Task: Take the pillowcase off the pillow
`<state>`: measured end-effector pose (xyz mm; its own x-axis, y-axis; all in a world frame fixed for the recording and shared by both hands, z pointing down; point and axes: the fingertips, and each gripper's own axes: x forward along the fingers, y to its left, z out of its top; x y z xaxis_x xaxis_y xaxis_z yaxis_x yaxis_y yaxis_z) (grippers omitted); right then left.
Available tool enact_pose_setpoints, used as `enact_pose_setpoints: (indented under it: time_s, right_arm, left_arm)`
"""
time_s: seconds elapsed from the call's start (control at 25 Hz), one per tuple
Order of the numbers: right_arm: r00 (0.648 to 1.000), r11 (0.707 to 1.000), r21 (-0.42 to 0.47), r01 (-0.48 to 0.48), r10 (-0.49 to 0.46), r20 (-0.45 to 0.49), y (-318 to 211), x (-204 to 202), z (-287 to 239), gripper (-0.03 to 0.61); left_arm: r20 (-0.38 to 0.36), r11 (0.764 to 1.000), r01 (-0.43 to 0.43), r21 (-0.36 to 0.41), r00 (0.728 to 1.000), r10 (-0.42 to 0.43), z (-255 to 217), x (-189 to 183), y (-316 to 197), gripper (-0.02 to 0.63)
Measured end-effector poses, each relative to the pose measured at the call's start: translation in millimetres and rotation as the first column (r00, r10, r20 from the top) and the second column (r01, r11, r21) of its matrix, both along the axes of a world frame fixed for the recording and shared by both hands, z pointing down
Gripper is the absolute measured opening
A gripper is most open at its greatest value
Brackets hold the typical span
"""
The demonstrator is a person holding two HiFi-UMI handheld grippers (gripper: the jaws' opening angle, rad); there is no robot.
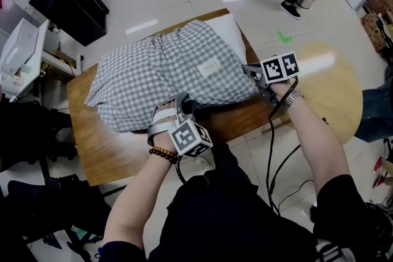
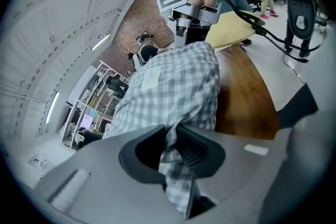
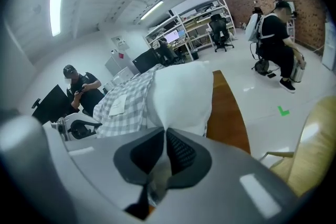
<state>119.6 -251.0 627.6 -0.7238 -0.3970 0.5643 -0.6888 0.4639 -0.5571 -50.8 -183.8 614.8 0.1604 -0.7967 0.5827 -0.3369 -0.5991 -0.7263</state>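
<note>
Head view: the gingham pillowcase [image 1: 166, 73] still covers most of the pillow [image 1: 228, 26] on the wooden table [image 1: 101, 159], with the white end bare at the far right. Your left gripper [image 1: 183, 104] is at the near edge and your right gripper [image 1: 250, 72] at the right corner.
Left gripper view: jaws narrow, pinching a pillowcase fold.
Right gripper view: jaws closed on white pillow fabric.

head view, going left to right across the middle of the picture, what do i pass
bare left end of the wooden table → checked pillowcase → right gripper → pale round tabletop
</note>
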Motion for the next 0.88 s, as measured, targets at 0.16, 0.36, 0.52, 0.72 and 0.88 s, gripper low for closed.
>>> enact_pose_setpoints:
  time_s: [0.16, 0.36, 0.52, 0.72, 0.88]
  right_arm:
    - [0.999, 0.998, 0.040, -0.041, 0.041, -0.001, -10, 13, -14, 0.009]
    - [0.997, 0.992, 0.102, -0.069, 0.071, -0.022, -9, 20, -24, 0.008]
    - [0.995, 0.987, 0.133, -0.089, 0.094, -0.035, -8, 30, -27, 0.008]
    - [0.991, 0.977, 0.191, -0.093, 0.109, -0.075, -12, 44, -39, 0.008]
    - [0.985, 0.968, 0.221, -0.119, 0.143, -0.099, -17, 58, -50, 0.006]
  left_arm:
    - [-0.030, 1.000, 0.016, 0.021, 0.999, -0.015, -10, -6, 6, 0.018]
    - [-0.064, 0.999, 0.035, 0.029, 0.997, -0.033, -17, -17, 25, 0.014]
    - [-0.079, 0.998, 0.067, 0.009, 0.995, -0.066, -14, -35, 38, 0.009]
    - [-0.089, 0.995, 0.101, -0.013, 0.991, -0.101, -17, -46, 48, 0.008]
    - [-0.092, 0.990, 0.139, -0.030, 0.986, -0.141, -16, -71, 56, 0.008]
